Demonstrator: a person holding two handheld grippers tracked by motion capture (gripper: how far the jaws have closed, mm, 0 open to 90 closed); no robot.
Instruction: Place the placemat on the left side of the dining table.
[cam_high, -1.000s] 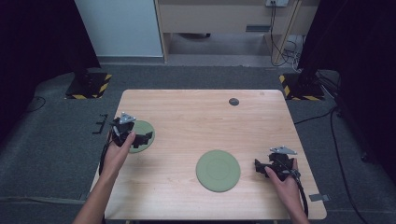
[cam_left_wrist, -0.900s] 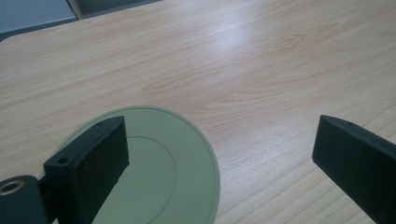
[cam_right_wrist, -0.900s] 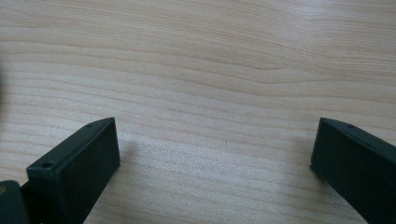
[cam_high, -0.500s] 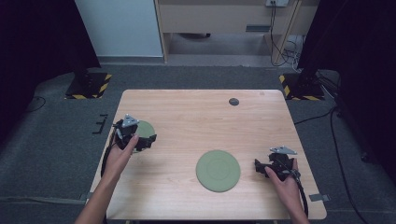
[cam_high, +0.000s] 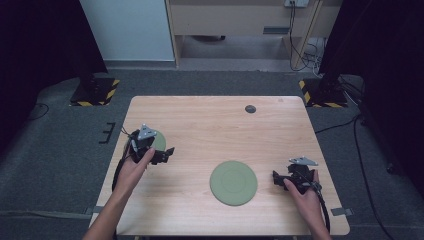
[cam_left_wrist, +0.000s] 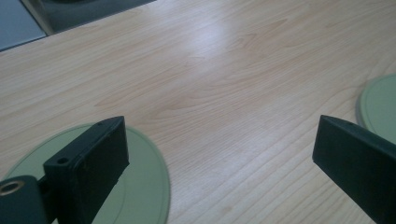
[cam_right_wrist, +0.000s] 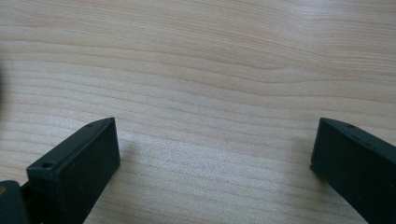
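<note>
Two green discs on the wooden table (cam_high: 200, 125), plus one small dark round thing (cam_high: 250, 108) near the far edge.

The small green disc (cam_high: 159, 141) lies flat at the table's left side, w/ the left gripper (cam_high: 161, 155) over its near-right edge. In the left gripper view its jaws stand wide apart, nothing between them but bare wood; one jaw hangs over this disc (cam_left_wrist: 140, 186), the other reaches toward the rim of the second one (cam_left_wrist: 378, 105).

The large green disc (cam_high: 233, 182) lies flat toward the near middle – well apart from the small one.

The right gripper (cam_high: 279, 178) sits low at the near right, just beside the large disc's right rim, not touching it. Its jaws are also spread wide – only wood grain between them in the right gripper view.

Count: 2 discs, 2 grippers, 1 dark spot.
</note>
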